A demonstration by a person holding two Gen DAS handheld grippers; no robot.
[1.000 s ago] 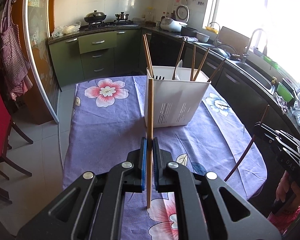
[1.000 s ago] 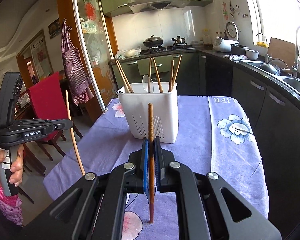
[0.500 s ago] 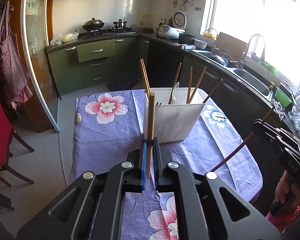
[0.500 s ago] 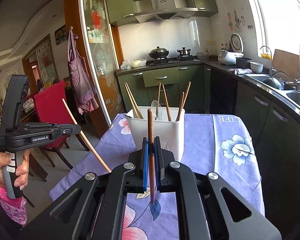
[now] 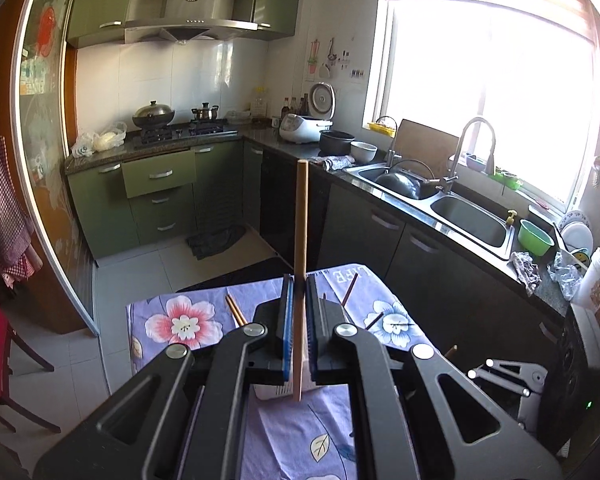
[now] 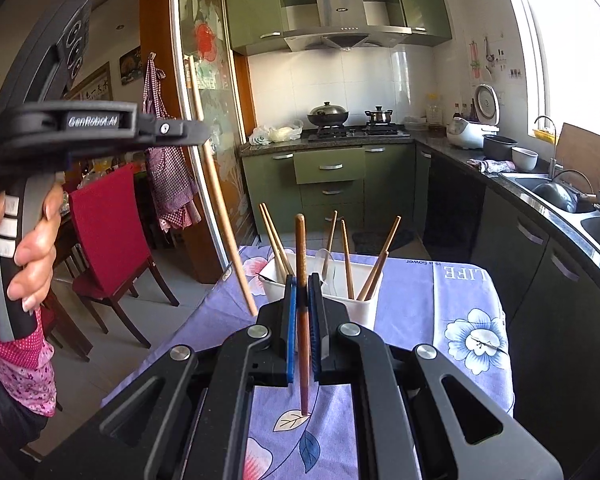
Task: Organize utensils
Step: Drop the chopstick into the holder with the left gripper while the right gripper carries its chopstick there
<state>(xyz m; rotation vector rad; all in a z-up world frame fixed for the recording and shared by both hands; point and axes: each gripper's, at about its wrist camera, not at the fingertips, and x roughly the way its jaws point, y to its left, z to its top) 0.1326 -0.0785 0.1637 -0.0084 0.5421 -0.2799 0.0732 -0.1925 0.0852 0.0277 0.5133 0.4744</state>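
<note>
Above the table's near edge, the left gripper (image 5: 296, 320) is pinching a pale chopstick (image 5: 301, 264) upright, its lower tip hanging just over the white utensil holder (image 6: 364, 308). The right gripper (image 6: 303, 316) is pinching a darker chopstick (image 6: 302, 300) upright, near side of the holder, tip hanging above the purple floral tablecloth (image 6: 472, 320). The holder is standing mid-table, already carrying several chopsticks and a spoon.

Risks: the pale stick is being held low on its length, so it is likely to pivot between the pads and strike the holder's rim instead of dropping in. Leaning sticks inside are crowding the compartments; a tip landing on one could tip out or nudge the light holder. Both tools are converging on one opening, so they could collide.

Versus 1.0 s ago: the left gripper is now sitting higher and closer, holder mostly hidden beneath it; its stick is tilting more steeply in the right view.
</note>
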